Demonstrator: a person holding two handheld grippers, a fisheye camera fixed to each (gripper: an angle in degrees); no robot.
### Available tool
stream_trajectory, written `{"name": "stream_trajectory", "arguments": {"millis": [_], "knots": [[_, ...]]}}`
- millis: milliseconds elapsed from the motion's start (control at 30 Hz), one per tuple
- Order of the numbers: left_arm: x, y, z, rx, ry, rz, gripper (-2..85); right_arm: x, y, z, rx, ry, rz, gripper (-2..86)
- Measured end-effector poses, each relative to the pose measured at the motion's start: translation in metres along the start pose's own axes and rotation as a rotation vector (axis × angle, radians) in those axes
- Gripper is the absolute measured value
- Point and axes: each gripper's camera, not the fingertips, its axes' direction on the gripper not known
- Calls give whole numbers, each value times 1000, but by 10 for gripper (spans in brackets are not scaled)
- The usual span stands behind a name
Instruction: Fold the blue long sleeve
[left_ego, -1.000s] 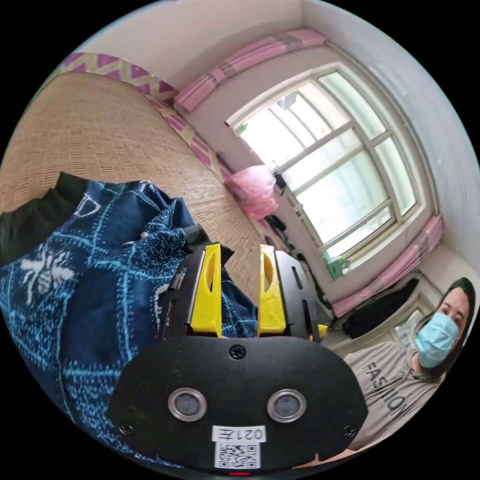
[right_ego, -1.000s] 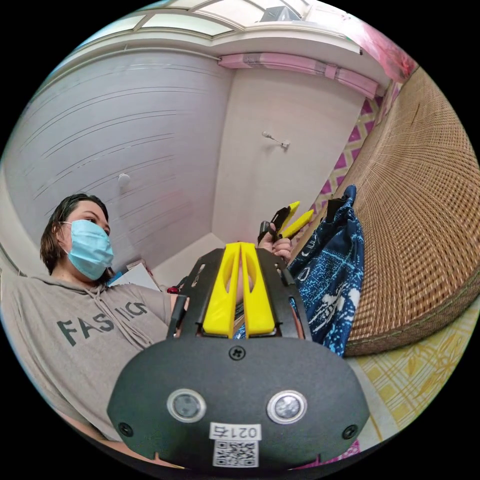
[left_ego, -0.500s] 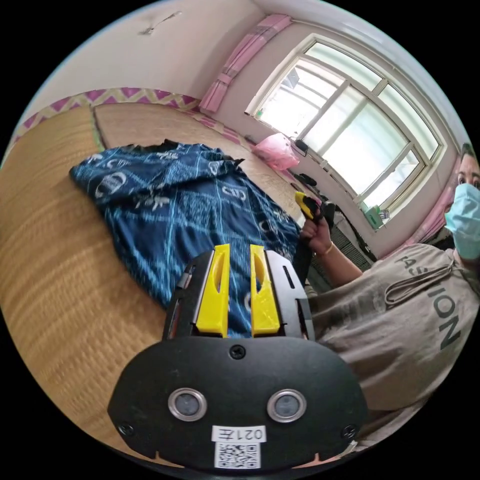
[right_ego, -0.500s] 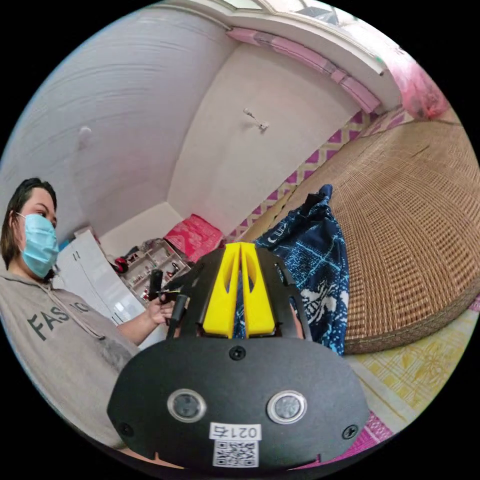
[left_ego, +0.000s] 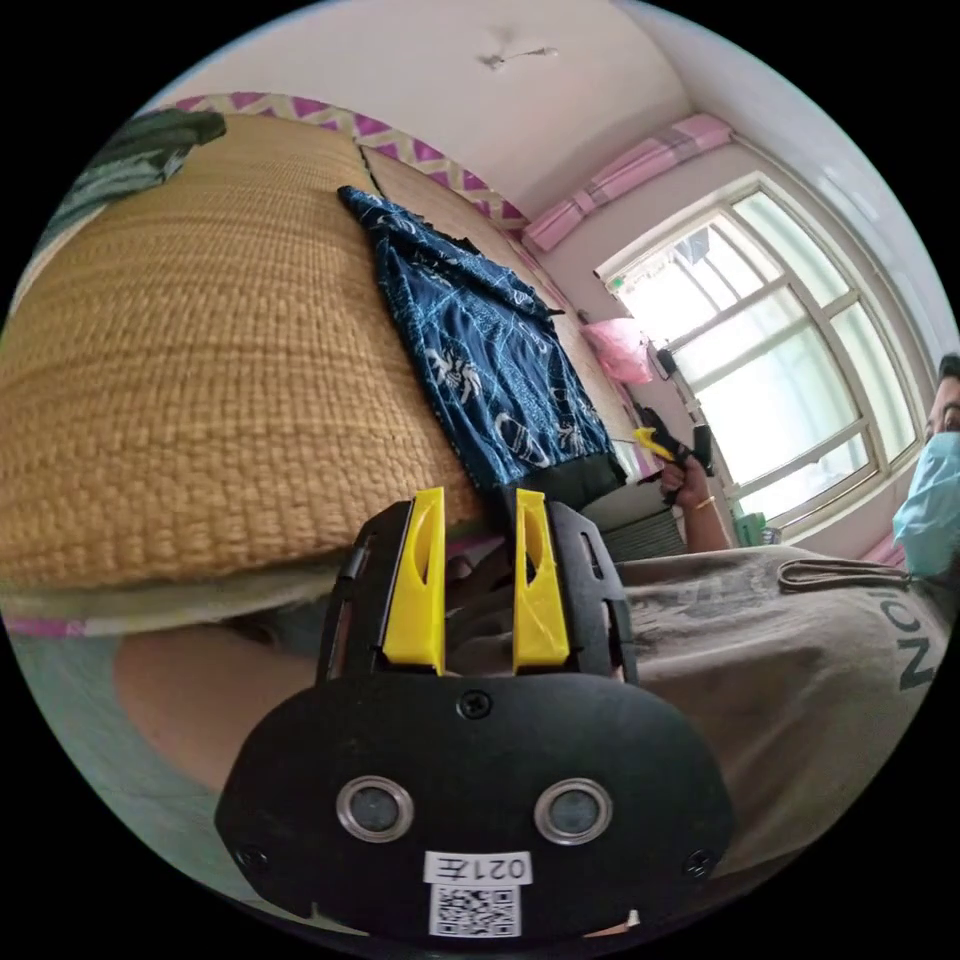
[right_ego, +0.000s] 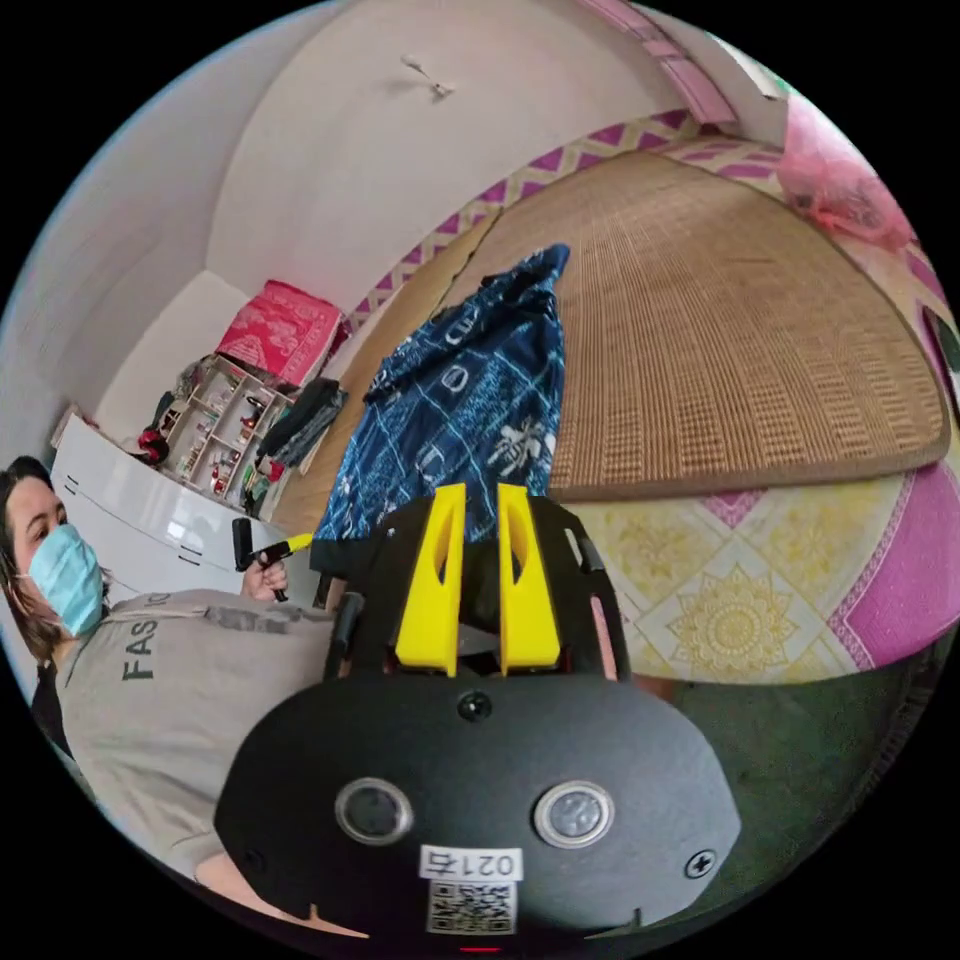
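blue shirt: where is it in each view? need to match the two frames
Left gripper view: blue shirt upper centre, a strip on the woven mat, running down to just above the tool's jaws.
Right gripper view: blue shirt centre-left, on the mat's left part.
Shared landmark: the woven mat.

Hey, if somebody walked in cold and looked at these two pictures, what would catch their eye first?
Probably the blue long sleeve, dark with pale prints, spread in a long strip on the woven straw mat. Next, the yellow jaws up close: the left gripper and the right gripper both stand open, holding nothing. After that, the bright window with pink curtains at the side of the left gripper view.
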Motion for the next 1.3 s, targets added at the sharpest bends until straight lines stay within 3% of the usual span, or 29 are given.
{"name": "stream_trajectory", "arguments": {"millis": [167, 367, 567, 867, 1033, 1300], "knots": [[-12, 13, 9, -9, 78, -82, 119, 53, -5, 17, -194, -82, 115, 109], [-5, 2, 18, -107, 73, -87, 129, 80, -29, 28, -222, -268, 173, 106], [-17, -5, 27, -150, 28, -110, 123, 90, -52, 30, -270, -275, 169, 94], [-32, -1, 58, -286, 117, -94, 102, 116, -62, 29, -267, -298, 181, 76], [-50, 8, 66, -241, 247, -150, 1, 131, -59, 27, -254, -314, 187, 59], [-41, -9, 27, -167, 416, -30, -9, 150, -58, 1, -233, -452, 150, 11]]}}
